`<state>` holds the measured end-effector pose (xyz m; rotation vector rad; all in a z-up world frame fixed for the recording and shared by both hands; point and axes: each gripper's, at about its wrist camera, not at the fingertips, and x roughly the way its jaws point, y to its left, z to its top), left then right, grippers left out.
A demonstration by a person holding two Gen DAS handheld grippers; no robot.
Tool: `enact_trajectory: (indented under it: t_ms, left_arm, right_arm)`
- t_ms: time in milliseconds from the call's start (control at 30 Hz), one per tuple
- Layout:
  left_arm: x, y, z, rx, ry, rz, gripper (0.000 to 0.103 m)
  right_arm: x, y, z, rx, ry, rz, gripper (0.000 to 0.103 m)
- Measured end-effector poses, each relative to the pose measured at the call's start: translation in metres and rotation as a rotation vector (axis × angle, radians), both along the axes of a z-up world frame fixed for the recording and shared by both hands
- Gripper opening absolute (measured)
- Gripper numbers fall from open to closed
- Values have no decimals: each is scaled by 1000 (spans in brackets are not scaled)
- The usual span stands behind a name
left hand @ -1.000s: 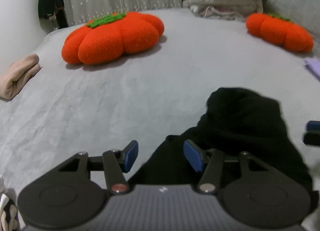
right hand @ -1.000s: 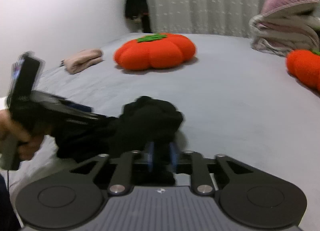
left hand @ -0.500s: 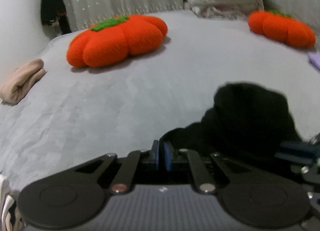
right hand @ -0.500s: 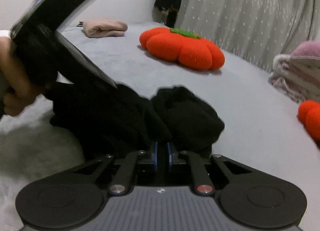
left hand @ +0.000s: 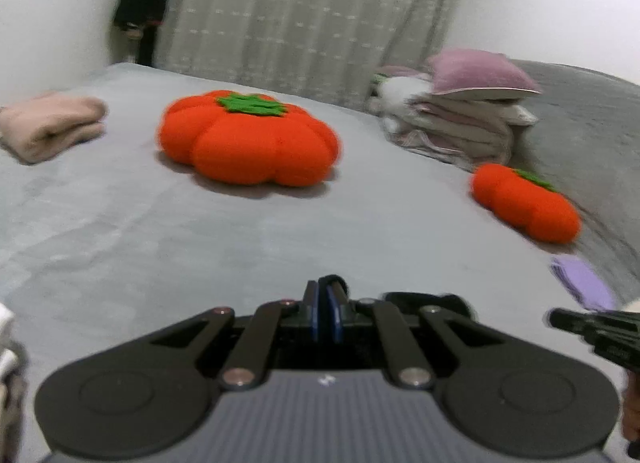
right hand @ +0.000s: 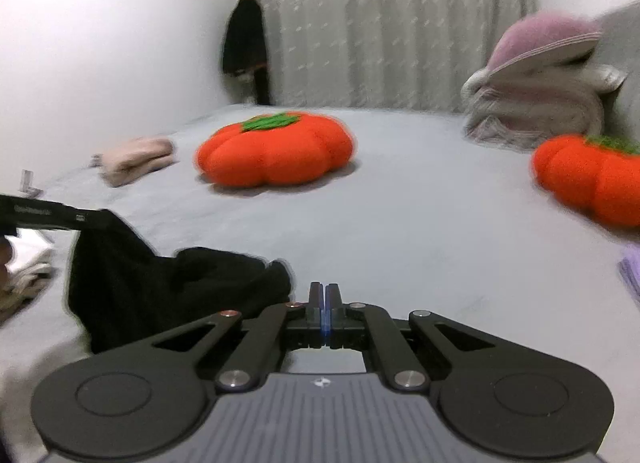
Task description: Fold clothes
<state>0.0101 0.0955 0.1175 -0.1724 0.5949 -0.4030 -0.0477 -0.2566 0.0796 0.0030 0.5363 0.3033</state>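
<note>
Your left gripper (left hand: 325, 305) and right gripper (right hand: 324, 305) both pinch the black garment (right hand: 160, 291) above the bed (right hand: 420, 215), white lettering on the left gripper's side at nine o'clock too blurred to read.

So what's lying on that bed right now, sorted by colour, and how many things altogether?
Orange: 2, the big pumpkin cushion and the small pumpkin cushion
Pink: 1, the folded pink garment
Black: 1, the black garment
Purple: 1, the purple cloth
Mixed pale: 1, the stack of bedding
Total: 6

Pumpkin cushions (left hand: 248, 139) (two), curtain (left hand: 304, 15), bedding pile (left hand: 460, 115)
</note>
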Motion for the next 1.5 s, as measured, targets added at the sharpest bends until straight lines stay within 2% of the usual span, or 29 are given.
enact_trajectory:
  t_ms: [33, 100, 167, 333, 500, 567, 667, 700, 733, 767, 800, 967, 1200, 1300, 1367, 1433, 1500]
  left_arm:
    - [-4, -3, 3, -16, -14, -28, 6]
    - [-14, -6, 8, -50, -49, -89, 6]
    - [-24, -10, 12, -69, -82, -154, 6]
    - [-49, -34, 6, -24, -115, -287, 6]
    - [-72, -66, -3, 23, -117, -437, 6]
    - [-83, -80, -7, 68, -127, -495, 6]
    - [-92, -96, -15, 106, -126, -551, 6]
    - [-93, -99, -17, 112, -125, -558, 6]
    - [-94, -101, -18, 117, -121, -561, 6]
    - [-93, -102, -20, 121, -116, -560, 6]
    - [-91, -102, -20, 122, -109, -550, 6]
    - [-77, -90, -21, 106, -69, -478, 6]
    - [-36, -63, -42, 82, 137, -278, 7]
    - [-26, -50, -47, 55, 188, -249, 8]
    - [-23, -45, -46, 39, 190, -232, 9]
    - [-20, -41, -43, 21, 190, -218, 16]
    - [-17, -40, -39, 2, 190, -208, 31]
  right_arm:
    - [1, 3, -1, 8, 9, 13, 11]
    - [3, 13, -6, 14, 34, 44, 35]
    - [2, 21, -7, 27, 44, 86, 40]
    - [10, 31, -12, 102, 74, 145, 42]
    - [19, 16, -21, 337, 165, 151, 43]
    - [20, 13, -22, 406, 187, 167, 43]
    - [18, 18, -25, 403, 210, 191, 42]
    - [18, 22, -27, 384, 219, 195, 39]
    - [18, 26, -29, 362, 219, 192, 33]
    - [17, 29, -31, 341, 218, 189, 15]
    - [19, 31, -32, 322, 225, 182, 10]
    - [21, 14, -30, 315, 210, 86, 8]
    - [21, -15, -13, 274, 153, -55, 6]
    - [16, -27, -4, 257, 119, -105, 4]
    - [12, -35, 3, 253, 97, -118, 4]
    - [9, -39, 7, 249, 77, -101, 4]
    - [6, -29, 7, 199, 64, -50, 4]
